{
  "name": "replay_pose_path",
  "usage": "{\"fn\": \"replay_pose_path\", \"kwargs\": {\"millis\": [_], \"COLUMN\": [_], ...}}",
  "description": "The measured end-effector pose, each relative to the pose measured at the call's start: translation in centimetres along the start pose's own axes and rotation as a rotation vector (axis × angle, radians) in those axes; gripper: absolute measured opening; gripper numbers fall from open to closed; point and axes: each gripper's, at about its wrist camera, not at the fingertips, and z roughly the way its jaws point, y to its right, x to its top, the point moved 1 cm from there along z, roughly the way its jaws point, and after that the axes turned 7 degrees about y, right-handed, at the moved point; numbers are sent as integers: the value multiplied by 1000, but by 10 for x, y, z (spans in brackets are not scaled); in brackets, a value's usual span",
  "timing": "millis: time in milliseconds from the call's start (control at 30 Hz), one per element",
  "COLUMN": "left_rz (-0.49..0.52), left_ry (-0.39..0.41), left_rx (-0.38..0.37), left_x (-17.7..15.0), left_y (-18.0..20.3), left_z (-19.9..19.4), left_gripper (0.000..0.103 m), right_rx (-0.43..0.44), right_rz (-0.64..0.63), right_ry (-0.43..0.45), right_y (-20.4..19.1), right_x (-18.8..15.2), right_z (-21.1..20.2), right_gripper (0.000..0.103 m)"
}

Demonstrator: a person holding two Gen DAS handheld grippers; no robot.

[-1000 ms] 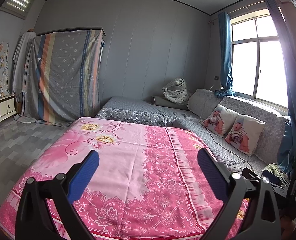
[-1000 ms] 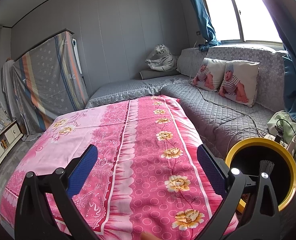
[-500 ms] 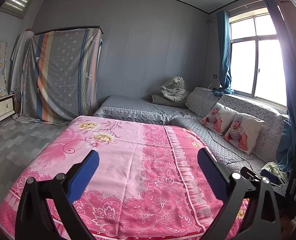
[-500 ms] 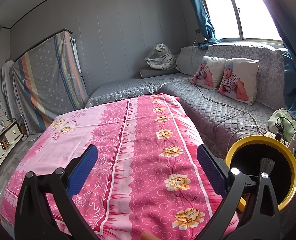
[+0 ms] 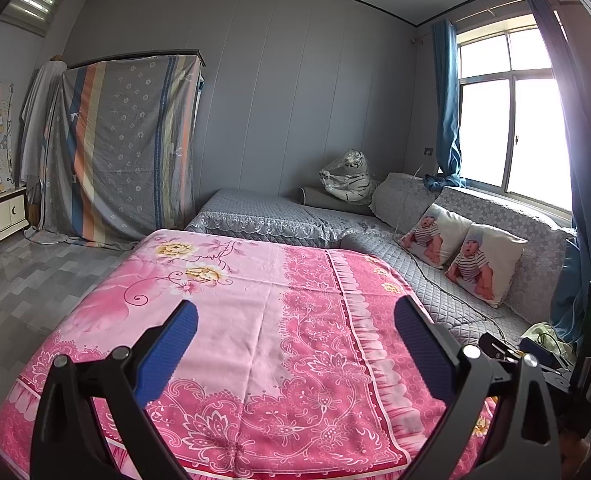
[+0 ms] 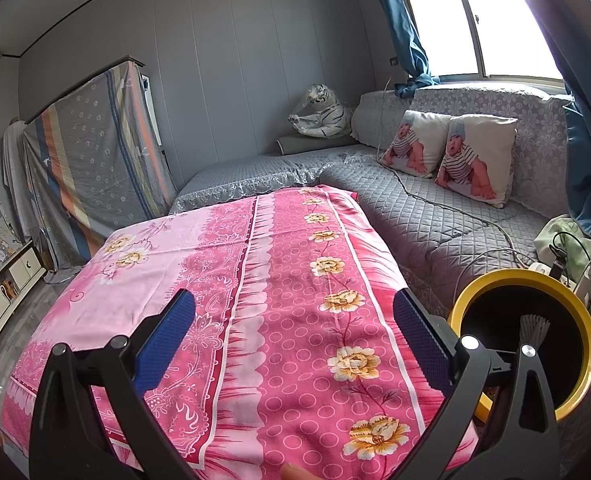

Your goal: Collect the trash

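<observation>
- Left wrist view, far left: a low white cabinet (image 5: pixel 9 213) stands against the wall, with a striped, flower-dotted sheet (image 5: pixel 127 144) draped over a tall frame beside it.
- Grey patterned floor (image 5: pixel 35 280) runs between the cabinet and the table.
- The left gripper (image 5: pixel 295 322) hovers over a pink floral tablecloth (image 5: pixel 263 280); its blue-padded fingers (image 5: pixel 167 352) are spread wide with nothing between them.
- Behind the cloth lies a grey quilted sofa (image 5: pixel 263 216), with a plush white tiger (image 5: pixel 349 178) wrapped in clear plastic sitting in the corner.
- Further right, two baby-print cushions (image 5: pixel 479 262) lean against the sofa back under a window (image 5: pixel 511 120) hung with blue curtains (image 5: pixel 447 108).
- Right wrist view: the right gripper (image 6: pixel 294 316) is also spread wide and holds nothing, above the same pink cloth (image 6: pixel 295 280), here showing its circle-and-rose border.
- A grey cable (image 6: pixel 435 204) trails across the sofa seat (image 6: pixel 455 224).
- The trash bin (image 6: pixel 575 340) sits at lower right, just beside the table edge and partly behind the right finger: a round bin with a yellow rim and a dark black interior. A small pale, bristly thing shows inside it; what it is cannot be told.
- No loose trash is visible on the cloth in either view.
- Past the bin, a white power strip (image 6: pixel 543 269) and crumpled green fabric (image 6: pixel 571 244) rest on the sofa.
</observation>
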Motion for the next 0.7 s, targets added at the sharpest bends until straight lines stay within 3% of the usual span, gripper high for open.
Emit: {"fn": "replay_pose_path", "kwargs": {"millis": [700], "left_rz": [1], "left_ry": [-24], "left_rx": [-5], "left_x": [-4], "left_y": [2], "left_z": [4], "left_gripper": [95], "right_rx": [-3], "right_rz": [4], "right_ry": [-9], "right_y": [1], "right_x": [-5], "right_z": [4], "right_gripper": [95]}}
